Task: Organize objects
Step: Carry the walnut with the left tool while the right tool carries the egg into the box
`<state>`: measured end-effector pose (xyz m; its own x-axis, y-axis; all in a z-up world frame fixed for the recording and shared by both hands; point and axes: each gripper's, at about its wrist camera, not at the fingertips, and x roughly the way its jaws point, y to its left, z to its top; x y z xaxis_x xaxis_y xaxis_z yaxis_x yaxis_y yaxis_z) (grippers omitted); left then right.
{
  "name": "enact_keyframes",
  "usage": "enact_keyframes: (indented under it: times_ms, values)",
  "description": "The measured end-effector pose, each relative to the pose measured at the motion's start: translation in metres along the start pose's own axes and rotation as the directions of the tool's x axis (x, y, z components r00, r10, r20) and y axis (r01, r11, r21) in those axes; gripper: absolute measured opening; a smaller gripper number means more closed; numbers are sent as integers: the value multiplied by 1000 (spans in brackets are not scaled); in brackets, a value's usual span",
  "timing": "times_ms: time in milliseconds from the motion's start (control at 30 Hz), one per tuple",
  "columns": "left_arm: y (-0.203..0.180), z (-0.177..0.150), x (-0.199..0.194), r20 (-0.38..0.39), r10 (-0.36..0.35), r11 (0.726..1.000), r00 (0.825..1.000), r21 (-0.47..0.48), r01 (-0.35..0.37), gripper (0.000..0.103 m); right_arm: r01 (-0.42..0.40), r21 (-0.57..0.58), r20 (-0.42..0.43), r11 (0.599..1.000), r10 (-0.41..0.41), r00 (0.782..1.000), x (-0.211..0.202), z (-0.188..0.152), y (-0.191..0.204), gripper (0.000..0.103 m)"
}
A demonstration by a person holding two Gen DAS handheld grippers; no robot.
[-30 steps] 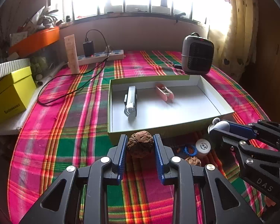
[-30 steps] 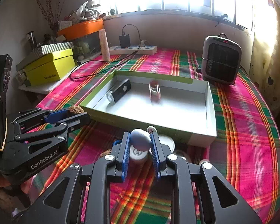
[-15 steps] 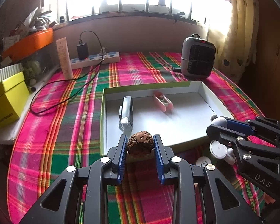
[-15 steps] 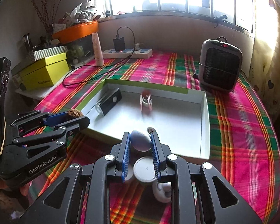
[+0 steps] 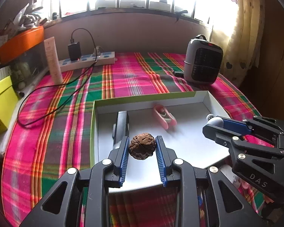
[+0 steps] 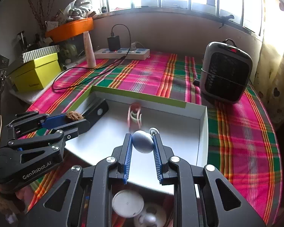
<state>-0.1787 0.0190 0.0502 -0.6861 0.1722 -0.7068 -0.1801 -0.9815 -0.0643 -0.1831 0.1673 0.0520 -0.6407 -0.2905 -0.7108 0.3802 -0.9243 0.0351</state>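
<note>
My left gripper (image 5: 142,147) is shut on a brown walnut (image 5: 142,148) and holds it above the near left part of the white open box (image 5: 197,149). My right gripper (image 6: 142,142) is shut on a grey-blue egg-shaped object (image 6: 143,141) with a small white wheel (image 6: 153,130), above the box's near part (image 6: 108,143). In the box lie a black-and-silver device (image 5: 121,126) and a pink clip (image 5: 163,116). Each gripper shows in the other's view: the right gripper (image 5: 214,123) and the left gripper (image 6: 73,116).
A grey heater (image 6: 226,71) stands behind the box on the right. A power strip (image 5: 89,61), black cable (image 5: 53,92) and white tube (image 5: 53,60) are at the back left. A yellow box (image 6: 37,72) sits left. White round items (image 6: 127,204) lie on the plaid cloth under my right gripper.
Both grippers have moved forward from the cloth in front of the box to above its inside, each still holding its object.
</note>
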Motion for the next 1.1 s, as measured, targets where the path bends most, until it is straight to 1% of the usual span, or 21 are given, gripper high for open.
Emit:
enact_keyframes:
  times_ms: [367,467,767,1100]
  values:
    - [-2,14,28,-34,-7,1000,999,17,8,26,17,-15,-45,1000,-18,999,27,12,-14,23]
    - [1,18,37,-53,-14,1000,999,1,14,26,13,-13,-61,1000,-14,998,34,16,-17,23]
    - [-1,26,54,-76,-3,1000,997,17,5,26,22,-32,-93,999,-25,995,54,24,-21,23]
    - [-4,30,61,-68,16,999,998,34,-13,26,29,-47,-124,998,-34,992,68,25,-25,23]
